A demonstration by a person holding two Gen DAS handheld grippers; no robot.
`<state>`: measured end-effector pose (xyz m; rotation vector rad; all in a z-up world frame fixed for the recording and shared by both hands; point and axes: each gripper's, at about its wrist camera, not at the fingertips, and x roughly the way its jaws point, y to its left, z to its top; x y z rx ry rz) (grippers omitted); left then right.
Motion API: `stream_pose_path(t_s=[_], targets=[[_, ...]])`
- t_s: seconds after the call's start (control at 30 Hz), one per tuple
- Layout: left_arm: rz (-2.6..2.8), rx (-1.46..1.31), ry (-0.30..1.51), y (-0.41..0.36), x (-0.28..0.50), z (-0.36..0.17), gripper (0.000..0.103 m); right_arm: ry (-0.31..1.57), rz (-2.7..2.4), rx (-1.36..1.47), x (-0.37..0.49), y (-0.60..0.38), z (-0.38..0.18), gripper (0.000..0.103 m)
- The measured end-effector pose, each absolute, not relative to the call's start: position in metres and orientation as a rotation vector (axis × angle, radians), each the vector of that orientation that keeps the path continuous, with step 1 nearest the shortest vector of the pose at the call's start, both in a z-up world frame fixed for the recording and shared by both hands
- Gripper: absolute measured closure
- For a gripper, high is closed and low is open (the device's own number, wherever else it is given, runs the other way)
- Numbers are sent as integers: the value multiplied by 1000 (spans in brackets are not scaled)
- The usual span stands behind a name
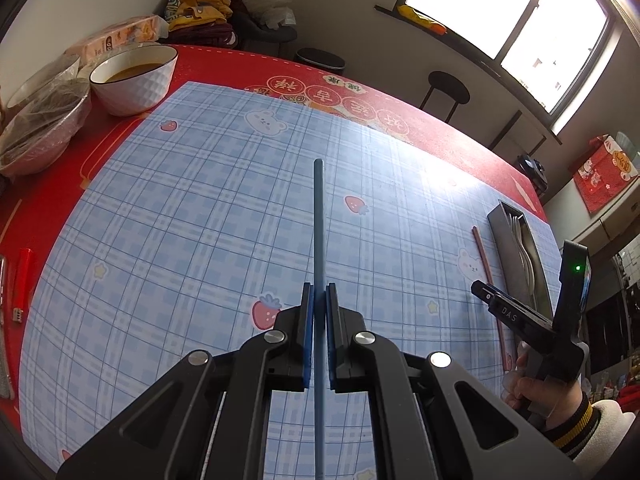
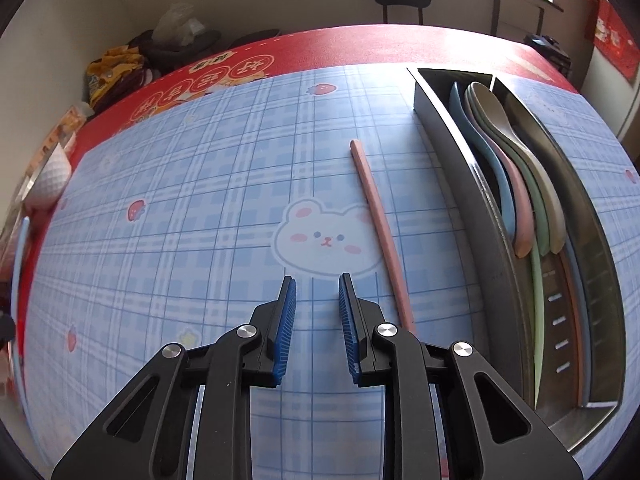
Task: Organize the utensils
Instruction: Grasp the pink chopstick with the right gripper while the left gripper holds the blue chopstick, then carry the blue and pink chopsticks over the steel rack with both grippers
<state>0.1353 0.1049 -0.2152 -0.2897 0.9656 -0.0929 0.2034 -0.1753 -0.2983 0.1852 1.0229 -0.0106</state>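
The left gripper (image 1: 319, 300) is clenched on a slim blue chopstick (image 1: 318, 220), whose long axis runs straight out along the fingers toward twelve o'clock, its far tip raised over the blue plaid mat with bears and strawberries (image 1: 180, 208). The right gripper (image 2: 317, 292) is released, nothing between its ribbed blue pads (image 2: 287, 320), jaws parted above the mat. Just beside it at one o'clock lies a pink chopstick (image 2: 380, 224) flat on the mat, its long axis running from twelve to five o'clock, roughly parallel to the long metal utensil tray (image 2: 448, 148) at two o'clock. Only the right wrist view shows the tray's contents: pastel spoons (image 2: 516, 184) nested lengthwise. Only the left wrist view shows the white bowl of brown liquid (image 1: 134, 80) at ten o'clock, a red lighter (image 1: 22, 280) at nine, and a hand (image 1: 540, 392) gripping the right tool.
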Motion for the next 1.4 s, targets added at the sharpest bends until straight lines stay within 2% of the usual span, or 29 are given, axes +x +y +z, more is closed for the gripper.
stream_pose_path(t_s=[0.27, 0.6, 0.63, 0.83, 1.13, 1.4], targets=[[-119, -305, 946, 109, 131, -222, 98, 1014, -84, 83, 216, -185, -297, 81], [-193, -327, 939, 115, 136, -232, 98, 1090, -46, 258, 227, -192, -301, 82], [-191, -333, 940, 117, 137, -233, 98, 1104, -29, 259, 226, -188, -302, 86], [-181, -362, 940, 130, 139, -234, 98, 1121, 10, 155, 218, -161, -302, 95], [-178, -405, 987, 132, 130, -241, 98, 1080, 27, 31, 209, -152, -299, 97], [-189, -415, 943, 115, 131, -213, 98, 986, 84, 178, 186, -174, -251, 97]])
